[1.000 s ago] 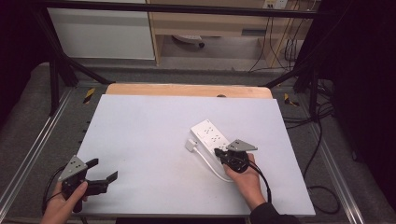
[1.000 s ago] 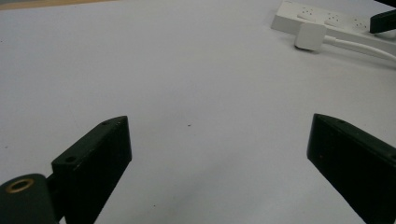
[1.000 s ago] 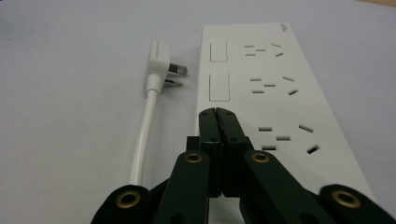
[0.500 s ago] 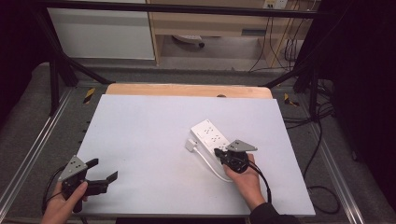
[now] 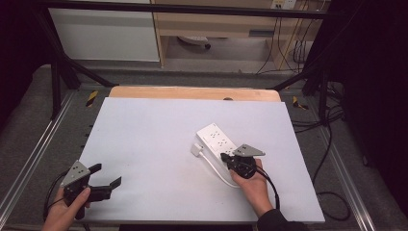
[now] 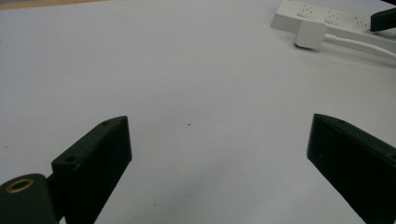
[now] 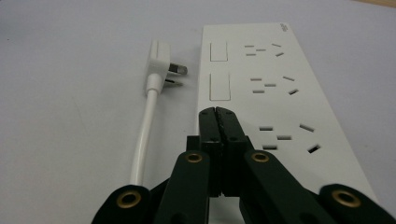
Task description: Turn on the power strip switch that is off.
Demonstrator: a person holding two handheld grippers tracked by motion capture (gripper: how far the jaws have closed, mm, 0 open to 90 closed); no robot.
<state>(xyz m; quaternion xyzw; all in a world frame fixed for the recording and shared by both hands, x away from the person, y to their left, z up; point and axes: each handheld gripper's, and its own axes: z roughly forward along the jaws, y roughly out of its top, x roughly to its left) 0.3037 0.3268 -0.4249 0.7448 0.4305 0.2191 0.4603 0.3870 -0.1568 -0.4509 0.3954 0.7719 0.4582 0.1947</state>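
White power strip [image 5: 217, 142] lies right of centre on the desk [image 5: 154, 144], long axis running diagonally from near-right to far-left, sockets up. Right tool [image 7: 218, 119] sits over its near end, jaws pressed together with nothing between them (tip over the strip's switch side). Its plug [image 7: 161, 58] lies just beside the strip's left edge, prongs toward it. Left tool [image 5: 105, 176] is wide open, well apart at the near-left corner; right hand [image 5: 252, 185] is nearer.
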